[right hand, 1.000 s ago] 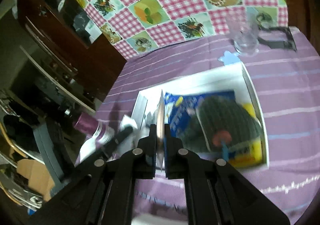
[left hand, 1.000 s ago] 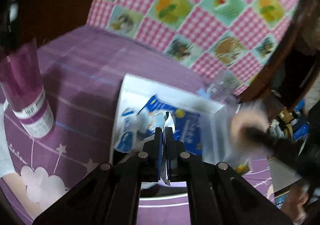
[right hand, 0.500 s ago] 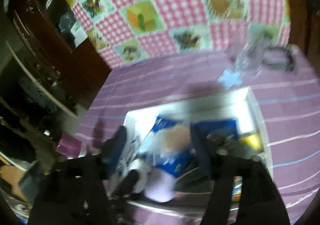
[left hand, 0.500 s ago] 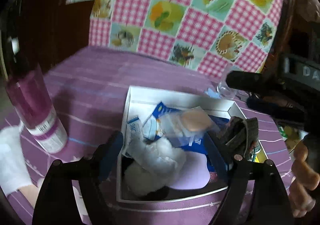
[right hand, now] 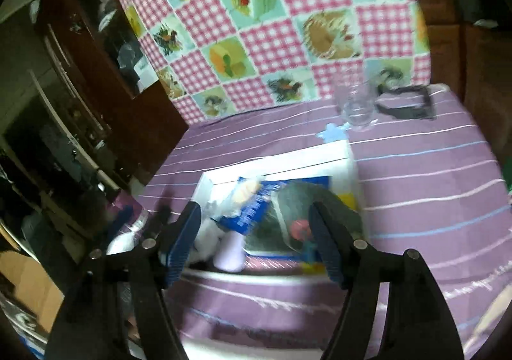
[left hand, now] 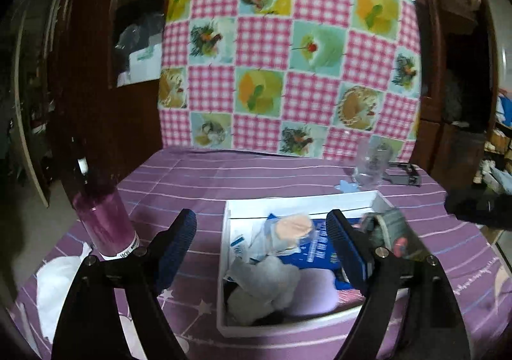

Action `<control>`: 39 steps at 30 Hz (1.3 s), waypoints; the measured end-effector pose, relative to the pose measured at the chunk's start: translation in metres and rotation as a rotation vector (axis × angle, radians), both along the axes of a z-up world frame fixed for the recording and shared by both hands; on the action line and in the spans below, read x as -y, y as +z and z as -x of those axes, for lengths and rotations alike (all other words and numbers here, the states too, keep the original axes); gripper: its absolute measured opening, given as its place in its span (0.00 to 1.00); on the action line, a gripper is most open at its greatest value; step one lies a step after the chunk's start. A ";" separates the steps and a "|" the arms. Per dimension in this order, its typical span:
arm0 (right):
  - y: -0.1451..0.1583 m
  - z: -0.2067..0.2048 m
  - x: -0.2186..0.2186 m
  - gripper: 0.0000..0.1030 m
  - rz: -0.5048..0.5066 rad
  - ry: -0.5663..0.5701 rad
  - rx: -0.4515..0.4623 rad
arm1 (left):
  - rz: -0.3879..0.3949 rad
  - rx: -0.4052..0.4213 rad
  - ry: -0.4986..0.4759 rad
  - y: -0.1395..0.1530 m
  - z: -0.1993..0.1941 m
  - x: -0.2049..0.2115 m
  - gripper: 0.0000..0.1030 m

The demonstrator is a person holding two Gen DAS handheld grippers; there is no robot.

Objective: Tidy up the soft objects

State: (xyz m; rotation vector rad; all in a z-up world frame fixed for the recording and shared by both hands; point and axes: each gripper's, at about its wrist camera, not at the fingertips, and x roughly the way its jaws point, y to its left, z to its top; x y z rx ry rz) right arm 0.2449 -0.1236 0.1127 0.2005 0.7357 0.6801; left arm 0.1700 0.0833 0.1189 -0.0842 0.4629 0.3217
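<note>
A white box (left hand: 300,203) sits on the purple striped table. Inside lie a peach puff in a clear bag (left hand: 292,227), a grey-white fluffy piece (left hand: 262,283), a lilac soft pad (left hand: 316,294), a blue packet (left hand: 320,246) and a dark knitted item (left hand: 395,227). My left gripper (left hand: 260,217) hangs open over the box's near left part, with nothing between its fingers. My right gripper (right hand: 255,211) is also open and empty, in front of the box (right hand: 288,166). The right wrist view shows the puff (right hand: 246,190) and the knitted item (right hand: 307,203) blurred.
A purple bottle (left hand: 102,225) stands left of the box, with a white cloth (left hand: 60,280) beside it. At the back right are a clear glass (left hand: 371,164), a blue star cutout (left hand: 347,186) and a black object (left hand: 403,174). A pink checked cloth (left hand: 288,55) hangs behind the table.
Both grippers were shut on a thin edge that looks like the clear bag's. They have opened and drawn back and up. The bag with the peach puff now lies in the box.
</note>
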 end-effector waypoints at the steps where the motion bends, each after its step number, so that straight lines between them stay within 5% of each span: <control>1: 0.000 0.006 0.005 0.68 0.008 0.002 0.022 | 0.014 -0.003 -0.015 0.003 0.003 0.003 0.82; 5: 0.003 0.028 0.028 0.68 0.077 -0.029 0.062 | 0.035 0.009 0.024 0.005 0.023 0.020 0.84; 8: 0.009 0.054 0.050 0.68 0.057 -0.088 0.120 | 0.003 0.041 0.083 0.005 0.050 0.033 0.95; 18: -0.028 0.120 0.053 0.68 0.163 -0.012 0.258 | -0.027 -0.042 -0.003 -0.020 0.115 0.070 1.00; 22: -0.052 0.117 0.047 0.68 0.188 0.014 0.232 | 0.026 -0.075 -0.039 -0.044 0.116 0.075 1.00; 25: -0.068 0.110 0.040 0.69 0.290 -0.021 0.197 | -0.008 -0.139 -0.086 -0.058 0.111 0.089 1.00; 27: -0.068 0.106 0.045 0.70 0.262 -0.043 0.178 | -0.026 -0.178 -0.126 -0.062 0.105 0.096 1.00; 39: -0.068 0.113 0.042 0.82 0.330 -0.086 0.205 | -0.039 -0.163 -0.111 -0.061 0.109 0.097 1.00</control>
